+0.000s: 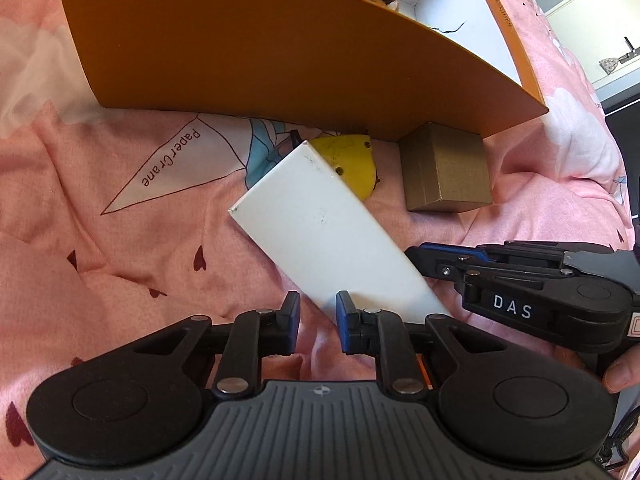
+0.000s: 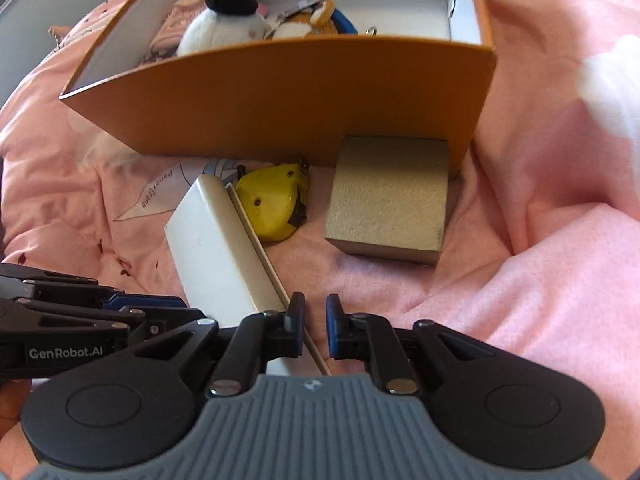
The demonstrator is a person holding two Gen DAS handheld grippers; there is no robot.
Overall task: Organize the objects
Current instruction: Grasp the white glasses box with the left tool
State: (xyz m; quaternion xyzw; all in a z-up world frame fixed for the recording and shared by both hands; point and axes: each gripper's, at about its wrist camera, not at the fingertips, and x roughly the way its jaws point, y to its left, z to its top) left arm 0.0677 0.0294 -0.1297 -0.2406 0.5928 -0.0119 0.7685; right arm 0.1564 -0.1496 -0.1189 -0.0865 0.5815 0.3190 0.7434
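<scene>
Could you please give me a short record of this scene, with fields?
surface: pink bedspread
orange box: open, plush toys inside
white box: tilted, in front of orange box
tape measure: yellow, behind white box
brown box: by orange box's corner
left claw: shut, at white box's lower corner
right claw: shut on white box's thin edge
</scene>
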